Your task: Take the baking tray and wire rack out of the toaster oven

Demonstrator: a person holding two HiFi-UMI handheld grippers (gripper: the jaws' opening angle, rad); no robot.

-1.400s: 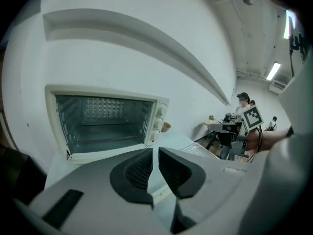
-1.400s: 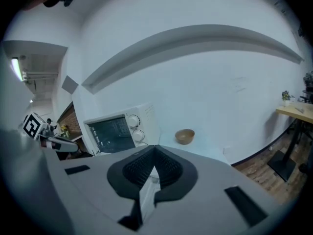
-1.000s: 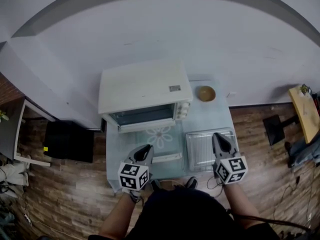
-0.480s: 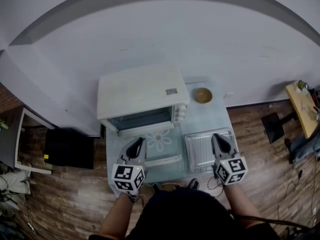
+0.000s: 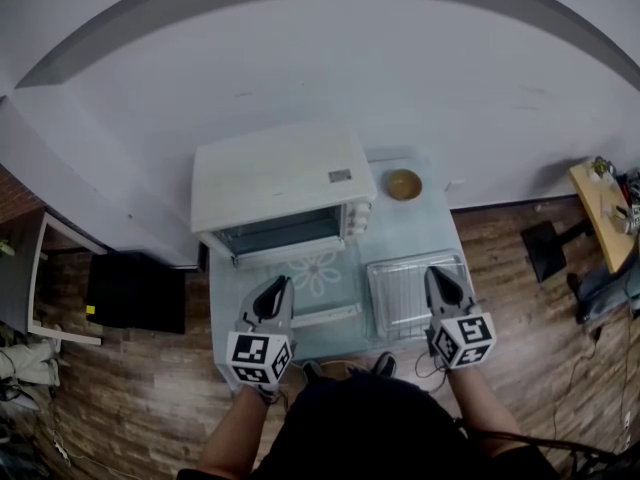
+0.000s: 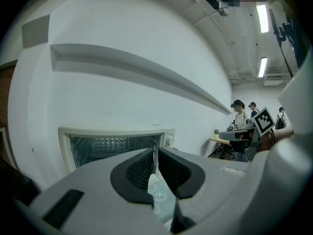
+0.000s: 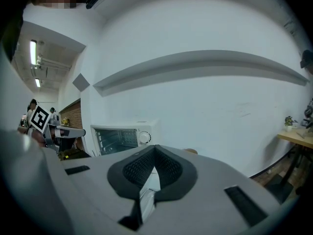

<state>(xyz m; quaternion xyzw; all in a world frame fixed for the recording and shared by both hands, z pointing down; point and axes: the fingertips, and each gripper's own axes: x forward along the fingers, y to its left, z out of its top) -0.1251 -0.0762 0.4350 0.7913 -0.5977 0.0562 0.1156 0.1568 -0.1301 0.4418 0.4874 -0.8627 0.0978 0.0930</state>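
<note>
Baking tray (image 5: 372,306), silvery rectangular metal, with gridded wire rack (image 5: 405,296) lying in it: flat on pale blue desk (image 5: 440,233), out of the oven and just right of its lowered door. Toaster oven (image 5: 282,180), white box; glass door (image 5: 305,271) folded down forward, cavity open. Right gripper (image 5: 437,274), grey: jaws pressed together, empty, seen over the tray's right end. Left gripper (image 5: 278,286), grey: jaws pressed together, empty, at the door's left side. Bowl (image 5: 404,184), small, brown, round, right of the oven.

Bowl (image 5: 404,184) contents too small to tell, near edge of table (image 5: 430,230) hidden behind person (image 5: 370,428)
</note>
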